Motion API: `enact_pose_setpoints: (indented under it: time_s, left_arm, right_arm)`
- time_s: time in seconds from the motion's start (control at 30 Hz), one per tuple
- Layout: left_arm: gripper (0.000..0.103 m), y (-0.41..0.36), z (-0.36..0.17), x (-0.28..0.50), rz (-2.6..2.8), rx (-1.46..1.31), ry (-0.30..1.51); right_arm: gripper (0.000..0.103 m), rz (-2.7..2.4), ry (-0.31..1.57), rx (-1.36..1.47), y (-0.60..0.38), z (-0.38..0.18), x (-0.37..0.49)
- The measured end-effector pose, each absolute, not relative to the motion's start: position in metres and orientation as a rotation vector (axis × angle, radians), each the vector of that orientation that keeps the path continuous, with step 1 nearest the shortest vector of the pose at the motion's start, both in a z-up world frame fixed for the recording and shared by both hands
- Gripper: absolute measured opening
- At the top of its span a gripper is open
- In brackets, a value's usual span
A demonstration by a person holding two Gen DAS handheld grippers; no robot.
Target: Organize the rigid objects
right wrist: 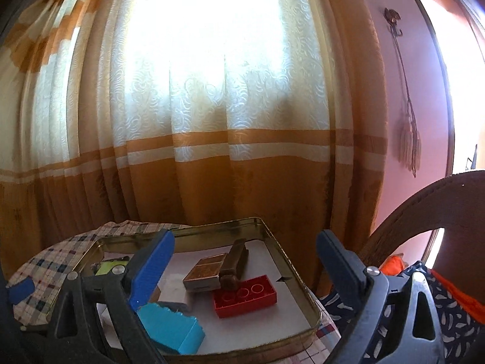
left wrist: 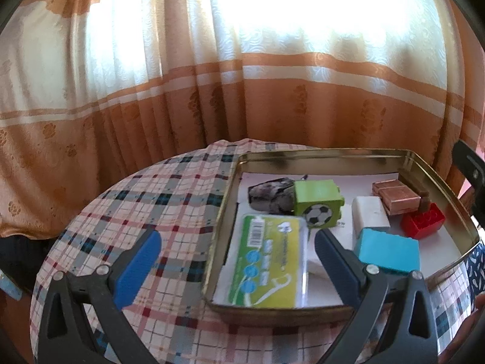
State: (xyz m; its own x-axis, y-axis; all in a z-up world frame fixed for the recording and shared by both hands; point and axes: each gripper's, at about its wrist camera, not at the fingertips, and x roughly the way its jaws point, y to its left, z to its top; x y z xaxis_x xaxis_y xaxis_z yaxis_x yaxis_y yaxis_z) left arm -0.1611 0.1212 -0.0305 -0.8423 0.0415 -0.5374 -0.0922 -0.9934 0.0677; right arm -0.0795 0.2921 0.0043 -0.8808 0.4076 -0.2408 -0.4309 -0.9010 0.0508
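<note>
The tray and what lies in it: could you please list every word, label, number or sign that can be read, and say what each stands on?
No text can be read.
Green and yellow packet: a barcode and printed lines, too blurred to read.
Green block: a football picture, no words.
Paper beside the green block: small dark print, too small to read.
Red brick: raised rings only, no lettering visible.
Tray: no marking visible.

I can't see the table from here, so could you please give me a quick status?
Left gripper and right gripper open, empty. Red plastic brick and turquoise block in gold metal tin. Nothing blocking.
</note>
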Motion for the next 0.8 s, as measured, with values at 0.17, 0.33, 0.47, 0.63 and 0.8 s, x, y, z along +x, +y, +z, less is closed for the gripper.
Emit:
enact_pose_setpoints:
  time_s: [0.17, 0.33, 0.47, 0.63, 0.8]
  left_arm:
    - [0.103, 0.116, -0.031, -0.153, 2.944, -0.858, 0.139]
    - [0.103, 0.113, -0.029, -0.144, 2.940, -0.831, 0.138]
    - [0.103, 0.113, -0.029, -0.140, 2.936, -0.841, 0.160]
    - [0.103, 0.099, -0.027, -0.135, 2.948, -0.847, 0.070]
    - [0.103, 0.090, -0.025, -0.128, 2.967, -0.829, 0.023]
  right_arm:
    - [0.098, 2.693, 0.165, -0.296, 0.284, 0.004, -0.065]
    - [0.098, 2.677, 0.227, -0.315, 0.285, 0.002, -0.054]
    - [0.099, 2.679, 0.262, -0.300, 0.281, 0.001, -0.042]
    - [0.099, 2.696, 0.268, -0.323, 0.270, -0.001, -0.035]
    - [0.099, 2.694, 0.161, -0.299, 0.255, 0.002, -0.035]
